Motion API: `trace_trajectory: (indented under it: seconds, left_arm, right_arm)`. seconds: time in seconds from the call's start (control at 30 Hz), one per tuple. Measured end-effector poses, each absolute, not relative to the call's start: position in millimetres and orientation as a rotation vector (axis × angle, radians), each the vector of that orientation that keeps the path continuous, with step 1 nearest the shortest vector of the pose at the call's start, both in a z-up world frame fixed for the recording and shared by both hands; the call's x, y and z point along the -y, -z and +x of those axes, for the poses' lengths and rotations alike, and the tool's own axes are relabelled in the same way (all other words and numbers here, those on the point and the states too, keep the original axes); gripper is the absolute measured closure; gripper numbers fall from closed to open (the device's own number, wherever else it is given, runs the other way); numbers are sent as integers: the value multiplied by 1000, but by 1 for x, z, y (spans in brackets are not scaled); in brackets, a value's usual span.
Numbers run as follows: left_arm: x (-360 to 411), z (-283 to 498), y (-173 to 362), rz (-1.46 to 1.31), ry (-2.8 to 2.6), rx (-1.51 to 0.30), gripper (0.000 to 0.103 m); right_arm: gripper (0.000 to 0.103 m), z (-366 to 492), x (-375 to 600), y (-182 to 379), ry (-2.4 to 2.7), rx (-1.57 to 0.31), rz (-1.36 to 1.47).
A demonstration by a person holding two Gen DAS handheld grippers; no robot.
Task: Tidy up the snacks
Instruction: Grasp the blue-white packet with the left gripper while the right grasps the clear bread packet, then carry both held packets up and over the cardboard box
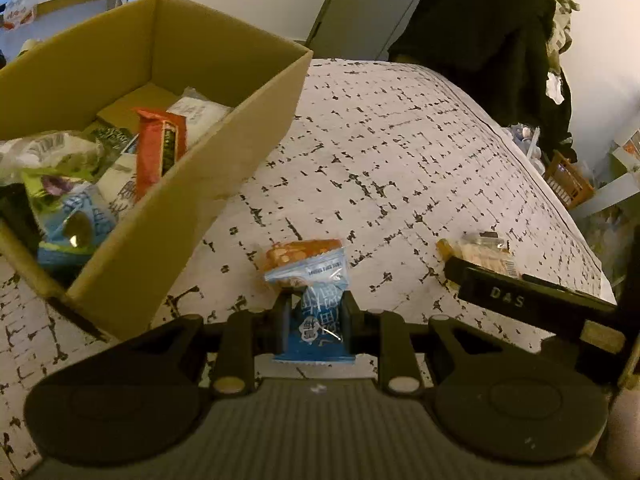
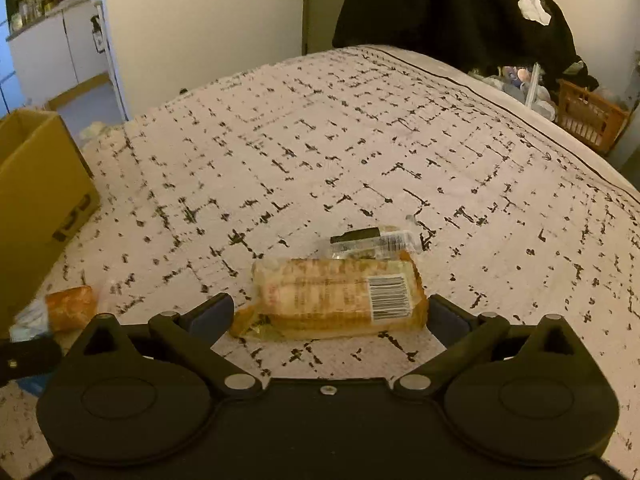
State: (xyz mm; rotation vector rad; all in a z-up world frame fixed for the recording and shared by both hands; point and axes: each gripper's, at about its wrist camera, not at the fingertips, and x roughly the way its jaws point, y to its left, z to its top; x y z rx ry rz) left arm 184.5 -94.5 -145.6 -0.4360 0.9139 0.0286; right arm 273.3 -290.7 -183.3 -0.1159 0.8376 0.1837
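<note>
My left gripper [image 1: 315, 312] is shut on a blue and orange snack packet [image 1: 308, 280], just above the patterned bedspread. The open cardboard box [image 1: 224, 120] stands to its left, with several snack packs inside, among them a red bar [image 1: 158, 148]. My right gripper [image 2: 330, 312] is open, its fingers on either side of a clear-wrapped cracker pack [image 2: 340, 298] that lies flat on the bedspread. A smaller clear pack [image 2: 376, 240] lies just behind it. The cracker pack also shows in the left wrist view [image 1: 484, 254], partly behind the right gripper's finger.
The patterned bedspread [image 2: 320, 140] stretches far ahead. The box corner [image 2: 36, 184] stands at the left in the right wrist view. Dark clothes [image 1: 492, 32] hang at the far end. An orange basket [image 2: 588, 116] sits beyond the right edge.
</note>
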Motion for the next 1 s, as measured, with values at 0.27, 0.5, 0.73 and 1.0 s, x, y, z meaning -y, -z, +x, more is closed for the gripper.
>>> trace_trajectory:
  seconds: [0.27, 0.5, 0.73, 1.0]
  left_arm:
    - [93, 183, 146, -440, -19, -919, 80]
    - [92, 181, 142, -438, -23, -916, 80]
    - [88, 175, 129, -438, -21, -889, 80]
    - [84, 165, 106, -439, -13, -856, 80]
  right_arm:
    - [0, 288, 292, 191, -161, -823, -133]
    - [22, 289, 297, 184, -186, -831, -122]
    - [24, 277, 286, 170, -182, -859, -154]
    - [24, 250, 282, 138, -189, -833, -122]
